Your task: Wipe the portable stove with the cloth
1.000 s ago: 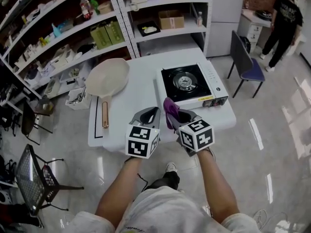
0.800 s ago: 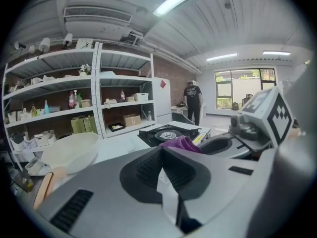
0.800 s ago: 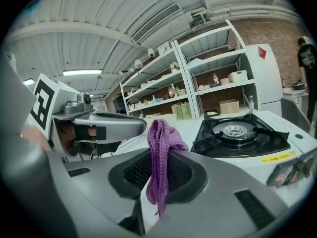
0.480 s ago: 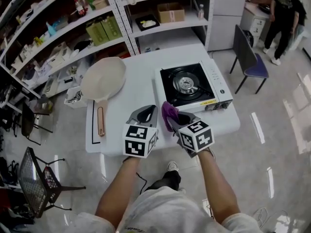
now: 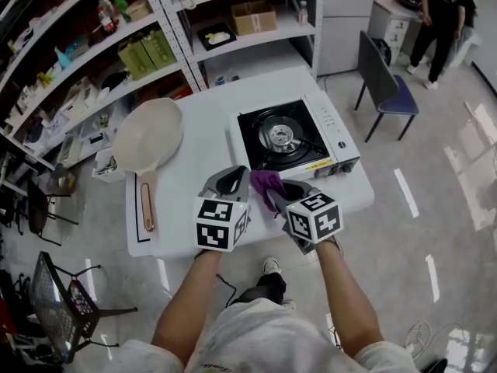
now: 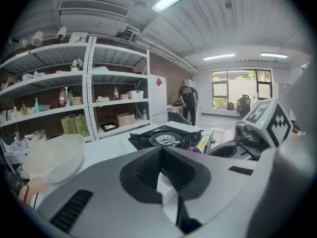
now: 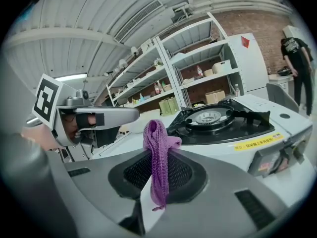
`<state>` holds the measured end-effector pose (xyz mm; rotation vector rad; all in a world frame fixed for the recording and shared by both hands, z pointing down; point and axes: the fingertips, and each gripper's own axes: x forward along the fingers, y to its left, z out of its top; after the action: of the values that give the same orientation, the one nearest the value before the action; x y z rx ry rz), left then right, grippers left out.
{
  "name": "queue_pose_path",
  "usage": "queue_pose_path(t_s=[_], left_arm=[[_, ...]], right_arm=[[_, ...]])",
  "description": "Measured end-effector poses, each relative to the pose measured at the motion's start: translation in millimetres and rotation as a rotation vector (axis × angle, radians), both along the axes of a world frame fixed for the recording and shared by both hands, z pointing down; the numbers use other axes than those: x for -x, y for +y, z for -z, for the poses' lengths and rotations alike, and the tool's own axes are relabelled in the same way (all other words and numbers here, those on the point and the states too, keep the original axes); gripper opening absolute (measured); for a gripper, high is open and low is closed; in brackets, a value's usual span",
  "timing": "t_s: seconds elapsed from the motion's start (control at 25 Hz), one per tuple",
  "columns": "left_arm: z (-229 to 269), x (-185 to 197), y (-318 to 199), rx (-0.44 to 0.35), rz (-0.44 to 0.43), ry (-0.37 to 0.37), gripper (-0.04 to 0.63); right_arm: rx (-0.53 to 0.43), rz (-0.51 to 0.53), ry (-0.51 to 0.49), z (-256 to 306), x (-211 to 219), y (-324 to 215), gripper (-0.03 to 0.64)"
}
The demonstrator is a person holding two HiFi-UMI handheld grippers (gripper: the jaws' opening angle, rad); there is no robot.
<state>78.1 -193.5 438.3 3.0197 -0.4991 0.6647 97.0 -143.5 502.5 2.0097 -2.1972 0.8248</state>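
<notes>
- My left gripper [image 5: 231, 181] is held level over the near edge of the tabletop [image 5: 210, 123], forearm straight ahead, its fingers closed on nothing.
- Just beside it, my right gripper [image 5: 281, 191] points at the portable stove [image 5: 283, 137], its fingers pinching the purple cloth [image 7: 158, 138].
- The cloth is bunched into a narrow strip, its long axis running up out of the fingers, its end near the stove's near-left corner.
- The stove lies lengthwise across the tabletop, burner left, controls right.
- I can't read its yellow label [image 7: 254, 143].
</notes>
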Motion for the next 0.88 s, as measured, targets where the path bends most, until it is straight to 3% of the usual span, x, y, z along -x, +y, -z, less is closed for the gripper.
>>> queue_pose_path(t_s=[0.4,0.88], left_arm=[[3,-31,9,-0.001,-0.059,0.012,0.005],[9,-74,27,0.003,-0.148,0.034,0.005]], right_arm=[[0.006,-0.109,-0.156,0,-37,16,0.06],[0.022,-0.235,-0.17,-1,-88,47,0.06]])
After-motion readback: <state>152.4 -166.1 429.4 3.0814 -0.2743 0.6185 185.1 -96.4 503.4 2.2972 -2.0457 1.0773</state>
